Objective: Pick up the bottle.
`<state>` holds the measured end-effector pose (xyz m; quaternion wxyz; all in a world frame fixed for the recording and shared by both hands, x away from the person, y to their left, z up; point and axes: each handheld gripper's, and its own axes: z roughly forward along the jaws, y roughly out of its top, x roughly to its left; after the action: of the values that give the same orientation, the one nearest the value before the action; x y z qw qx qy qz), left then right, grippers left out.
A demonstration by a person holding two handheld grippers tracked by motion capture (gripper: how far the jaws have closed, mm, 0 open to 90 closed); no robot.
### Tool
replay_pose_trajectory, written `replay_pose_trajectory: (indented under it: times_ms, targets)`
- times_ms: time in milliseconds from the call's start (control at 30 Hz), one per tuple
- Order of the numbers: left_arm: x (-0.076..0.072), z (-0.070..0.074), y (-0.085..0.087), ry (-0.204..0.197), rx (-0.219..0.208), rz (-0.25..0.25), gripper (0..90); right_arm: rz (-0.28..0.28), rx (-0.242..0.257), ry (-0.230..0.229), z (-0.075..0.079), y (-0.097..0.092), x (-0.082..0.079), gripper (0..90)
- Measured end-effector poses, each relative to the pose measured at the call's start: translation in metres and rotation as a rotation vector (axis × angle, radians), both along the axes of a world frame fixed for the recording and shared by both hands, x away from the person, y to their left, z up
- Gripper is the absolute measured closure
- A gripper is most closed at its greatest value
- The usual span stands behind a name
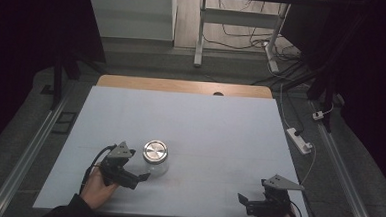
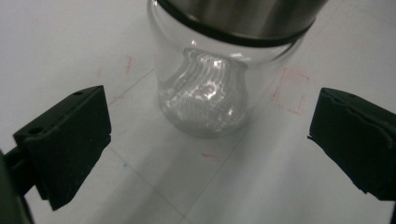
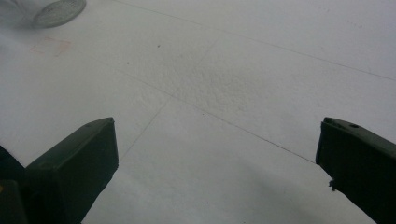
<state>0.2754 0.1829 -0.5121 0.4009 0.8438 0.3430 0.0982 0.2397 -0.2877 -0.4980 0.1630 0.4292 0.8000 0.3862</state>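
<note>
At lower left of the high view, we find the left gripper held in a hand over the white table, its tip just beside a glass jar. The jar stands upright in the lower left part of the table and carries a round metal lid.

In the left gripper view, we see the jar at upper centre, ahead of the jaws and between their lines. Both jaws stand wide apart, one at the left edge and one at the right, and neither touches the glass. The left gripper is released and grasps nothing. The lid shows as a steel band with a dark ring below it. The bright ribbed pattern inside the glass may be contents or a reflection; we cannot tell which. Faint red marks lie on the table beside the jar.

At lower right of the high view, the right gripper sits near the table's front edge, well apart from the jar. In the right gripper view, its jaws are spread wide over bare table; the right gripper is released and empty. The jar's base appears at the upper left corner there, with a faint red mark just below it.
</note>
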Motion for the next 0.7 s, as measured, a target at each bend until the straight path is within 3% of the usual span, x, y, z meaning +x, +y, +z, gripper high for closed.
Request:
replay_pose_trajectory:
  times_ms: [367, 700]
  targets:
    - [0.018, -0.002, -0.015, -0.003, -0.01, -0.028, 0.1, 0.001, -0.002, 0.0, 0.0, 0.0, 0.0, 0.0]
    - [0.031, -0.006, -0.031, -0.014, 0.033, -0.082, 0.0, 0.003, -0.004, -0.001, 0.0, 0.001, 0.0, 0.0]
